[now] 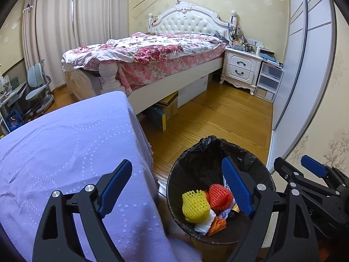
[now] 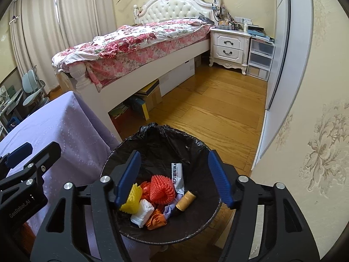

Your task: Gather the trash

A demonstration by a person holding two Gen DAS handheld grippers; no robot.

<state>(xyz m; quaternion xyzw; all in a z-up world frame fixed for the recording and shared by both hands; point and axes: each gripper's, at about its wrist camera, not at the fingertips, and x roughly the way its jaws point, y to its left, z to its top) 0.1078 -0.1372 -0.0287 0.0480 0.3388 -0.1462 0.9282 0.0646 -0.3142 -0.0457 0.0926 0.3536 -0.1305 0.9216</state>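
A black-lined trash bin [image 1: 196, 159] [image 2: 157, 139] stands on the wood floor beside a table with a lilac cloth [image 1: 65, 144] [image 2: 61, 126]. It holds a yellow foam net [image 1: 195, 205] [image 2: 130, 200], an orange foam net [image 1: 219, 196] [image 2: 162, 188], a white wad [image 2: 142, 212], an orange scrap [image 2: 157, 218], a printed wrapper [image 2: 177, 178] and a tan spool [image 2: 185, 199]. My left gripper [image 1: 176, 187] is open and empty, straddling the table edge and the bin. My right gripper [image 2: 174, 179] is open and empty above the bin; it also shows in the left wrist view [image 1: 294, 163].
A bed [image 2: 135, 41] with a floral quilt stands behind, with boxes [image 2: 148, 98] under it. A white nightstand [image 2: 229, 45] and plastic drawers [image 2: 260, 59] sit by the wardrobe [image 2: 290, 43]. A desk chair [image 1: 38, 87] is at far left.
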